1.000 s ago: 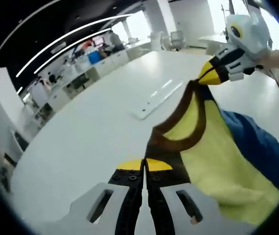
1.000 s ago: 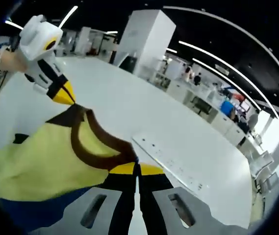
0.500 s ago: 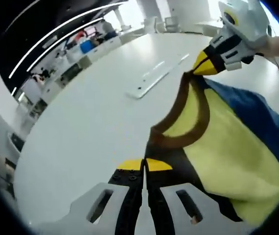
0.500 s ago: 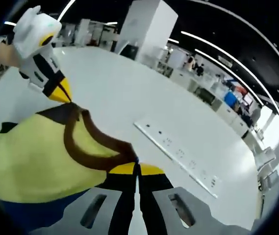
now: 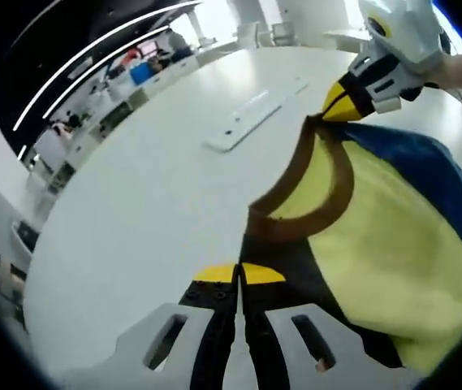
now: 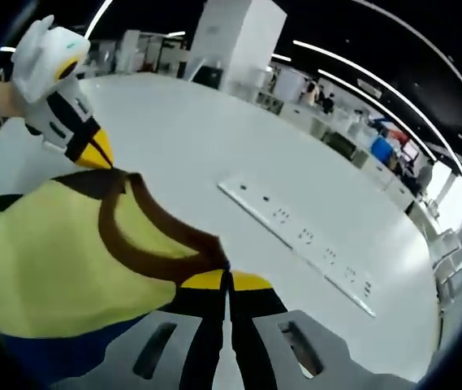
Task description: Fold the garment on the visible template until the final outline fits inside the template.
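Note:
A yellow garment (image 5: 385, 236) with a brown neckband (image 5: 328, 203), black shoulder panels and a blue side hangs stretched between both grippers above the white table (image 5: 141, 187). My left gripper (image 5: 239, 275) is shut on one shoulder at the neckline. The right gripper (image 5: 334, 104) comes in from the upper right, shut on the other shoulder. In the right gripper view the same garment (image 6: 60, 260) spreads to the left; my right gripper (image 6: 226, 280) pinches the brown neckband (image 6: 145, 244), and the left gripper (image 6: 94, 152) holds the far corner. A person's hand grips each tool.
A long white strip with small holes (image 5: 255, 110) lies flat on the table (image 6: 214, 138) beyond the garment, also as the strip (image 6: 300, 240). Desks, chairs and shelving stand at the room's edge (image 5: 133, 81). A white pillar (image 6: 239, 41) rises behind the table.
Both views have shifted a little as the hands moved; the garment stays stretched between the two shut grippers, now showing more yellow and less blue in the left gripper view.

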A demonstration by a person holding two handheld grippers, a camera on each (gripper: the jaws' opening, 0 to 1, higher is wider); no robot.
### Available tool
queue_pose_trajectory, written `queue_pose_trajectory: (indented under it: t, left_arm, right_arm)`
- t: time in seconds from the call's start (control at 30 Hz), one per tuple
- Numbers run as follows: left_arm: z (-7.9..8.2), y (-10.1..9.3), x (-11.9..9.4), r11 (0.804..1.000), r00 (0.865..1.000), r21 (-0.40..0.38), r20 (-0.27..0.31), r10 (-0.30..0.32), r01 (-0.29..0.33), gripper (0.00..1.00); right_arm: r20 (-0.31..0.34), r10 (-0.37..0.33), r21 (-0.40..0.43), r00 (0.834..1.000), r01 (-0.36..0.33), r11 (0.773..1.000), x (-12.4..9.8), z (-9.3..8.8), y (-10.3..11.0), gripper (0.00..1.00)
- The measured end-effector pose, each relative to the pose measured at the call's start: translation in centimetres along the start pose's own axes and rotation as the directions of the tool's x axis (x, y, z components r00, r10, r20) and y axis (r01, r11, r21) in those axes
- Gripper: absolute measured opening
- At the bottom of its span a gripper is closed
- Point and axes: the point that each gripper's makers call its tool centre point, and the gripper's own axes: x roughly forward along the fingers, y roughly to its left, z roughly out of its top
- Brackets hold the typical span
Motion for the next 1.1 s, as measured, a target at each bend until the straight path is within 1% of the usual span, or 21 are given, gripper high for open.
queue_pose_trajectory:
  t: [0.07,0.27,0.37,0.47,0.53,0.6,0.63,0.67,0.73,0.8,0.87,0.93,1.0,1.1]
  left_arm:
    - [0.0,-0.1,0.1,1.0,1.0,0.024,-0.003,0.002,-0.002,0.0]
    - [0.4,-0.2,0.1,1.0,1.0,-0.015,-0.009,-0.012,0.012,0.0]
    - [0.4,-0.2,0.2,1.0,1.0,-0.023,0.011,-0.006,0.007,0.0]
    - [0.4,-0.2,0.0,0.999,0.999,-0.034,0.03,-0.015,0.016,0.0]
    - [0.4,-0.2,0.0,0.999,0.999,-0.035,0.029,-0.018,0.019,0.0]
    - [0.4,-0.3,0.0,0.999,1.0,-0.031,0.024,-0.017,0.018,0.0]
    - [0.4,-0.3,0.0,1.0,1.0,-0.024,0.022,-0.015,0.015,0.0]
    - [0.4,-0.1,0.0,1.0,1.0,-0.023,0.021,-0.017,0.018,0.0]
    - [0.5,-0.1,-0.1,0.998,0.999,-0.058,0.027,-0.026,0.028,0.0]
    - [1.1,0.2,-0.4,0.995,0.997,-0.101,0.074,-0.008,0.016,0.03]
    - [1.3,0.3,-0.7,0.992,0.996,-0.126,0.086,-0.005,0.016,0.06]
    - [1.2,0.5,-0.8,0.994,0.997,-0.11,0.083,0.005,0.004,0.09]
    - [1.2,0.5,-1.2,0.994,0.997,-0.111,0.078,0.001,0.008,0.11]
    - [1.5,0.3,-1.9,0.994,0.996,-0.108,0.091,-0.004,0.013,0.12]
  right_arm:
    - [-0.009,0.002,-0.003,1.0,-0.002,1.0,0.3,-0.2,0.1,0.02]
    - [-0.023,0.0,0.017,1.0,0.0,1.0,0.1,-0.9,0.4,0.02]
    - [-0.011,0.006,0.05,1.0,-0.005,0.999,0.1,-1.0,0.4,0.02]
    - [0.002,0.005,0.08,1.0,-0.005,0.997,0.1,-1.2,0.4,0.02]
    - [0.004,-0.001,0.069,1.0,0.001,0.998,0.2,-1.0,0.5,0.02]
    - [0.004,-0.011,0.01,1.0,0.011,1.0,0.1,-0.9,0.6,0.02]
    - [0.004,-0.017,-0.023,1.0,0.017,1.0,-0.1,-0.8,0.6,0.03]
    - [0.005,-0.019,-0.038,1.0,0.019,0.999,-0.3,-0.8,0.7,0.04]
    - [0.012,-0.021,-0.019,1.0,0.022,1.0,-0.6,-0.6,0.7,0.08]
    - [0.036,-0.023,0.015,0.999,0.022,1.0,-0.8,-0.2,0.5,0.12]
    - [0.051,-0.027,0.023,0.998,0.026,0.999,-1.2,0.3,0.3,0.14]
    - [0.061,-0.026,0.027,0.998,0.025,0.999,-1.5,0.6,0.3,0.15]
    - [0.062,-0.024,0.033,0.998,0.022,0.999,-1.6,0.7,0.4,0.17]
    - [0.075,-0.028,0.035,0.997,0.025,0.999,-2.1,1.1,0.5,0.2]
